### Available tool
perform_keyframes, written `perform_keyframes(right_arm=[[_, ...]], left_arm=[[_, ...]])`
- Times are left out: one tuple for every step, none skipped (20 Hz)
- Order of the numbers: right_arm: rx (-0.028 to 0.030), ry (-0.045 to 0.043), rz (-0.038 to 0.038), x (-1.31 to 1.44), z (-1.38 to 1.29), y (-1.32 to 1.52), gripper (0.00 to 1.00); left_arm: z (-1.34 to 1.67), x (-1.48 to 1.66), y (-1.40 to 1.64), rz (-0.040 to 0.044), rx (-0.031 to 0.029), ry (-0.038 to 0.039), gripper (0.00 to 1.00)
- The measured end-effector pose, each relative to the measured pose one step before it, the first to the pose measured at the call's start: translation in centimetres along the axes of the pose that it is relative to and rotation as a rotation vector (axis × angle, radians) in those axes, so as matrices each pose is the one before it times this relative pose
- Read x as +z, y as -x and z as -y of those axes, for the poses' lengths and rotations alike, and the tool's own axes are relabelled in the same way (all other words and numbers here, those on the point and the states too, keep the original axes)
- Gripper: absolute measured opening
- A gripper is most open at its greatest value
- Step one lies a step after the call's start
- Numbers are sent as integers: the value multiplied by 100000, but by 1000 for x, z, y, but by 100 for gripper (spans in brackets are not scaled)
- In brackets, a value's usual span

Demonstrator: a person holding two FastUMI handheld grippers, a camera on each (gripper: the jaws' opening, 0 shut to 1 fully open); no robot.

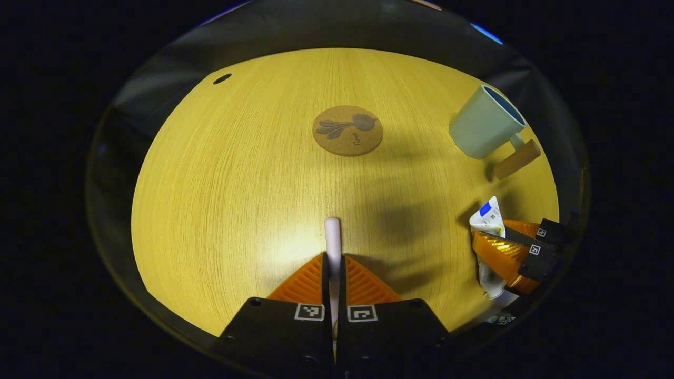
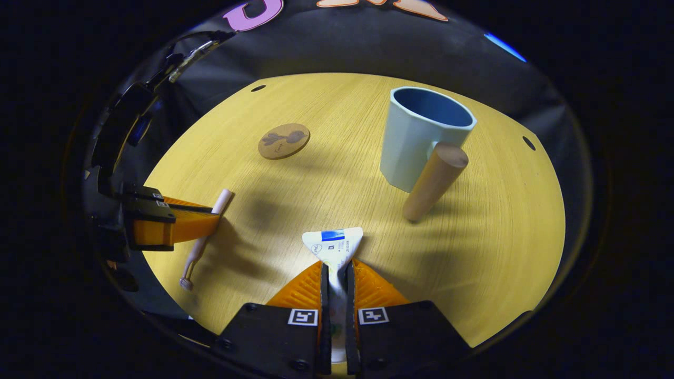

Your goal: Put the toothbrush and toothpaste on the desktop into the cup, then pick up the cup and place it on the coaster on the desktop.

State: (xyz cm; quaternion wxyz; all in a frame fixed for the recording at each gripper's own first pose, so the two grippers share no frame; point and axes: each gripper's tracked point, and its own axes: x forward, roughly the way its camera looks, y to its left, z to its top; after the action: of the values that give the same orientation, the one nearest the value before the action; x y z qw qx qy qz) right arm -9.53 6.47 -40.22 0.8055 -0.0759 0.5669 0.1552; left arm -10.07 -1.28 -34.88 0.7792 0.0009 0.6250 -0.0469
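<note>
My left gripper (image 1: 334,263) is shut on the pale toothbrush (image 1: 332,234), whose handle end sticks out forward between the fingers. In the right gripper view the same gripper (image 2: 213,221) holds the toothbrush (image 2: 202,239) above the table at the left, head end down. My right gripper (image 2: 337,271) is shut on the white toothpaste tube (image 2: 334,243), flat crimped end forward; it also appears at the right as gripper (image 1: 487,247) with tube (image 1: 488,215). The pale blue cup (image 2: 416,142) with a wooden handle (image 2: 434,181) stands upright ahead to the right. The round cork coaster (image 2: 283,140) lies farther left.
The round wooden table (image 1: 221,200) has small dark holes near its far rim (image 1: 221,79). Black cloth walls close in behind the table. The cup (image 1: 484,126) and coaster (image 1: 347,130) stand well apart on the far half.
</note>
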Motion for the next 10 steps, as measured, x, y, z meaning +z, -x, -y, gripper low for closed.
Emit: perform_keyframes(right_arm=[[-35,375,76,38,31,37,13],[-30,206,87,-52,-18,-78,13],[29,325,191,27,-10,-33,13],[200,360,124,6,-21,66,14],[618,260,101,31,-77,-21,13],[734,-405,-43,-14,-57,9,13],[835,-743,-33,42,-41,27,13],[1174,-913,393,35,5,119,14],[1002,-1856,-213,-61,-43,27,7],[950,-336,-573,-236,44,-29,7]], left_arm=[[-41,126,-14,852,-444,-8,0],[15,6,43,1115,-469,384,0],[-10,122,14,1154,-468,856,0],[80,-50,-49,1433,-648,473,0],[-11,4,17,874,-550,390,0],[77,49,42,1012,-393,502,0],[-96,35,-29,693,53,1022,0],[91,-214,147,-62,-454,298,0],[-149,30,104,754,38,626,0],[124,261,130,1373,-515,7,0]])
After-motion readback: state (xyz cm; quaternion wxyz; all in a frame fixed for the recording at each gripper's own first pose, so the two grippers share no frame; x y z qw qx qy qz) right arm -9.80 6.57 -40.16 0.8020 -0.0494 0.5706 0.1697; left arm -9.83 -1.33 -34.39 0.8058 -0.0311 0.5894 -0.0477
